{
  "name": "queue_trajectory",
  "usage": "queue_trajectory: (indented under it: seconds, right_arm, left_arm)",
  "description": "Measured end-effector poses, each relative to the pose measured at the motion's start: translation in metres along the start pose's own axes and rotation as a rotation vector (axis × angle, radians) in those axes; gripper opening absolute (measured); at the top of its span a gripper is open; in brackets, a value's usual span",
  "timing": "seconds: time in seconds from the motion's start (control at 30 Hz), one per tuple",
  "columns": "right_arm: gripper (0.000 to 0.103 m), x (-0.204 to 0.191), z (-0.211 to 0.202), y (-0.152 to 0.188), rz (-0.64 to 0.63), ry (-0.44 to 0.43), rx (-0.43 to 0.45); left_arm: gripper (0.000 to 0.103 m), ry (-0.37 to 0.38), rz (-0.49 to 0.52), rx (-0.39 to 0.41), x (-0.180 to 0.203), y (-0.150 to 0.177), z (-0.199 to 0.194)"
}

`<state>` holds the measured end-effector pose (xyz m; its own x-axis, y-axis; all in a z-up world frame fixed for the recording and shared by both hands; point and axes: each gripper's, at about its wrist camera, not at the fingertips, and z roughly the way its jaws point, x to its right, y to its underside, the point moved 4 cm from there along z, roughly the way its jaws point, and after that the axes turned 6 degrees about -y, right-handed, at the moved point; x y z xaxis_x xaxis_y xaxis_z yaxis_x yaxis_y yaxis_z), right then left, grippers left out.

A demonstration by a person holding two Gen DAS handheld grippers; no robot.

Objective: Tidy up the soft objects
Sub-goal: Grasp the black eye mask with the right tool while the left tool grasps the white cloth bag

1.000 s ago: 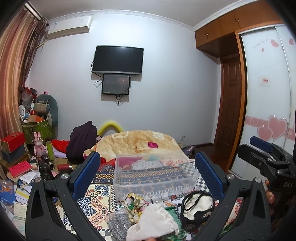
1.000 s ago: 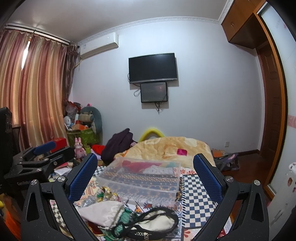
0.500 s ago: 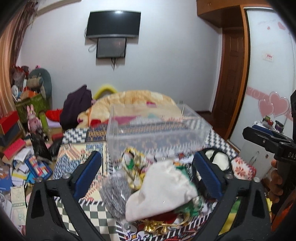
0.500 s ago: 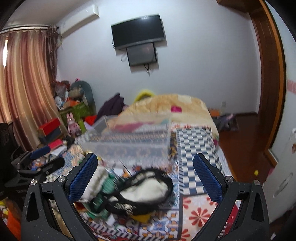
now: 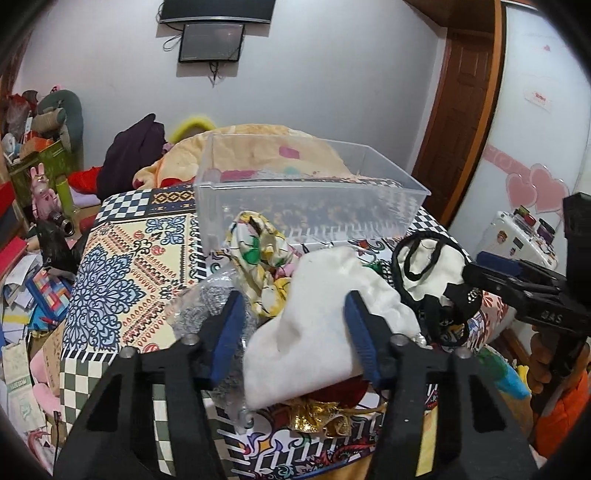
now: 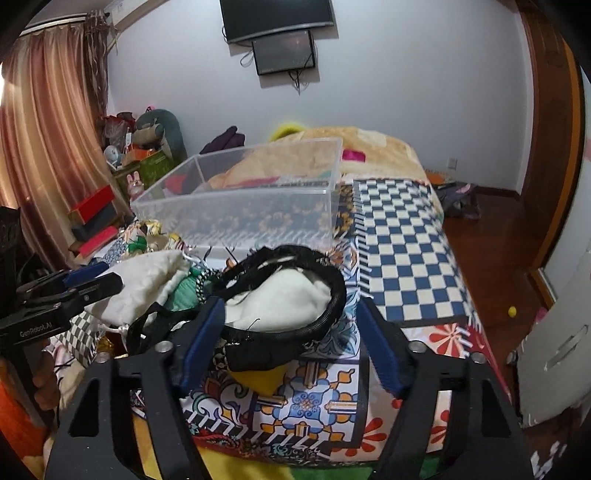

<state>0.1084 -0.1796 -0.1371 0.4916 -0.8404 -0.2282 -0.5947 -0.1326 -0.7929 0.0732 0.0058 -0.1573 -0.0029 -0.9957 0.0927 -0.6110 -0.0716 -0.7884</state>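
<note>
- Fingers of my left gripper (image 5: 293,328) stand spread in the left wrist view, one blue pad on each side of a white cloth (image 5: 325,325); I cannot tell whether either pad touches it.
- White cloth lies on top of a heap of soft things on a patterned bedspread (image 5: 122,266), with a floral scarf (image 5: 258,254) just behind it and a crinkled silvery bag (image 5: 207,302) to its left.
- Beyond the heap I see a clear plastic bin (image 5: 306,199), upright on the bedspread, with nothing from the heap inside it that I can make out.
- To the right of the cloth sits a black-rimmed cap (image 5: 432,273) with a pale lining, and my right gripper (image 5: 517,280) comes in from the right edge, close to that cap.
- Turning to the right wrist view, my right gripper (image 6: 291,339) has its fingers spread wide, straddling the near rim of the cap (image 6: 291,295); the left pad sits against or just beside the rim, and the right pad is clear of it.
- Bin (image 6: 243,210) stands just behind the cap in this view, open side up.
- White cloth (image 6: 144,284) lies left of the cap, and my left gripper (image 6: 81,284) reaches over it from the left edge.
- Wall-mounted television (image 6: 277,16) hangs on the far wall above a smaller screen (image 6: 284,51).
</note>
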Motion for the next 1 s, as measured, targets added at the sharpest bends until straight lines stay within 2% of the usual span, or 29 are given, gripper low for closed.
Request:
queue_trajectory:
  seconds: [0.13, 0.2, 0.23, 0.33, 0.4, 0.43, 0.57, 0.63, 0.7, 0.77, 1.0]
  right_arm:
    - [0.056, 0.003, 0.005, 0.004, 0.045, -0.040, -0.020]
    - [0.050, 0.002, 0.007, 0.004, 0.057, -0.048, -0.028]
    - [0.048, 0.002, 0.008, 0.004, 0.061, -0.051, -0.029]
    - [0.036, 0.000, 0.009, 0.003, 0.066, -0.054, -0.023]
    - [0.016, -0.002, 0.010, 0.002, 0.059, -0.061, -0.018]
    - [0.015, -0.004, 0.011, 0.001, 0.054, -0.061, -0.018]
    - [0.015, -0.006, 0.010, -0.001, 0.037, -0.038, -0.017]
    - [0.023, -0.001, 0.009, -0.003, 0.065, -0.033, -0.024]
    - [0.054, 0.007, 0.008, -0.004, 0.105, -0.045, -0.023]
    - [0.062, 0.016, 0.008, -0.002, 0.134, -0.031, -0.014]
    - [0.058, 0.026, 0.024, 0.002, 0.203, -0.120, -0.059]
  left_arm:
    - [0.037, -0.006, 0.012, -0.005, 0.002, 0.002, 0.004]
    - [0.024, 0.005, 0.008, -0.009, 0.002, 0.002, 0.005]
    - [0.021, 0.013, 0.005, -0.012, 0.001, 0.002, 0.005]
    - [0.013, 0.015, 0.007, -0.009, 0.002, 0.002, 0.005]
    - [0.009, 0.014, 0.012, -0.003, 0.003, 0.002, 0.003]
    - [0.008, 0.012, 0.015, 0.000, 0.004, 0.002, 0.003]
    - [0.007, 0.004, 0.021, 0.016, 0.004, 0.001, -0.001]
    - [0.007, 0.007, 0.017, 0.025, 0.004, 0.000, -0.004]
    - [0.006, 0.009, 0.014, 0.034, 0.003, -0.002, -0.006]
    - [0.006, 0.011, 0.012, 0.045, 0.003, -0.003, -0.009]
    - [0.005, 0.012, 0.014, 0.058, 0.006, -0.005, -0.011]
